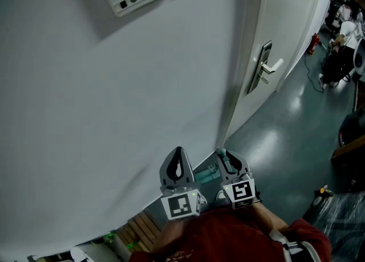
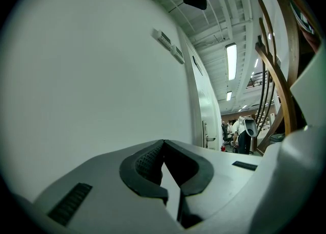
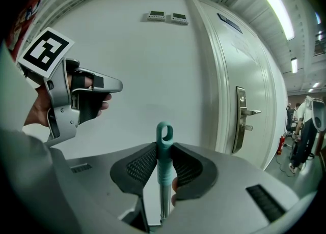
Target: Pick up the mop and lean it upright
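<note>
Gripping the mop [image 3: 164, 169] upright in right claw [image 3: 164, 151], teal looped handle tip, silver pole, left claw [image 2: 163, 145] closed

Teal mop handle [image 3: 164, 151] upright between right gripper [image 3: 164, 164] pads — white wall [image 3: 153, 70] behind

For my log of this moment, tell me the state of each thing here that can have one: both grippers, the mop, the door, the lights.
Left gripper: shut, nothing between its jaws.
Right gripper: shut on the mop handle.
Mop handle: gripped at its teal top end, standing about upright.
Door: closed.
Door handle: level, not pressed.
Ceiling light: on.
</note>
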Tool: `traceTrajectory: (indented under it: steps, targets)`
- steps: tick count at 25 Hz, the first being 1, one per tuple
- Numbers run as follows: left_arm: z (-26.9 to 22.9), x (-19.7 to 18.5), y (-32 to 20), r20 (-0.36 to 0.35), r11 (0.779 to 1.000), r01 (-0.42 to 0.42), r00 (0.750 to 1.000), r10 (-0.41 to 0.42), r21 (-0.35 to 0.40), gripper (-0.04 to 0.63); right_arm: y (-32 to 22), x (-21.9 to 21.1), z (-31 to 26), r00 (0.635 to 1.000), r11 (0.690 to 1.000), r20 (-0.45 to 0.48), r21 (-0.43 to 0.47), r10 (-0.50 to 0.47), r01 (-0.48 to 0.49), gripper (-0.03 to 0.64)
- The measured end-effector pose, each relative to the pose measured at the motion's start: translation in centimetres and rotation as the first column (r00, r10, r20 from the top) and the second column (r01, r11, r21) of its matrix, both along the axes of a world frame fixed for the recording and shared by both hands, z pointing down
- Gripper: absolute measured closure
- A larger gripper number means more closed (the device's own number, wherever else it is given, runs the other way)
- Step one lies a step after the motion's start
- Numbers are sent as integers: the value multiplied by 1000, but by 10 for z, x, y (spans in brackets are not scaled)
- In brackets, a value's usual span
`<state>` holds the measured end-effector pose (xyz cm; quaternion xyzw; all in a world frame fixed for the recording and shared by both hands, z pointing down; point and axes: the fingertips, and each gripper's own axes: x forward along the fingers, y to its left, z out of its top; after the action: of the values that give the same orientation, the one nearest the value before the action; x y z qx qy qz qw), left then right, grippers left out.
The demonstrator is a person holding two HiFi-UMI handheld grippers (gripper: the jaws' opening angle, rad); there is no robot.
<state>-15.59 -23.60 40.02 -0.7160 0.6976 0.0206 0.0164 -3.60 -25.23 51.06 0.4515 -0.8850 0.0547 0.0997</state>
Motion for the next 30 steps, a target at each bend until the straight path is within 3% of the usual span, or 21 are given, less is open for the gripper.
traceTrajectory:
  steps: [12,16,21,30]
  targets:
    - [-2,0,4,10,1000,4,1000,-4,8,583,-48,-28,12,1000,998,-14,54,-17,18,509]
    - [-1,-2,6,5,1000,17,1000,-17,6,582,-66,-45,10,1000,1000,9,13,-14,14,509]
    - [1,-6,9,8,1000,28,1000,-28,-5,582,-89,-64,16,1000,998,-19,52,-18,19,509]
    - [3,-15,13,6,999,51,999,-51,-12,583,-95,-81,12,999,999,24,15,-37,37,509]
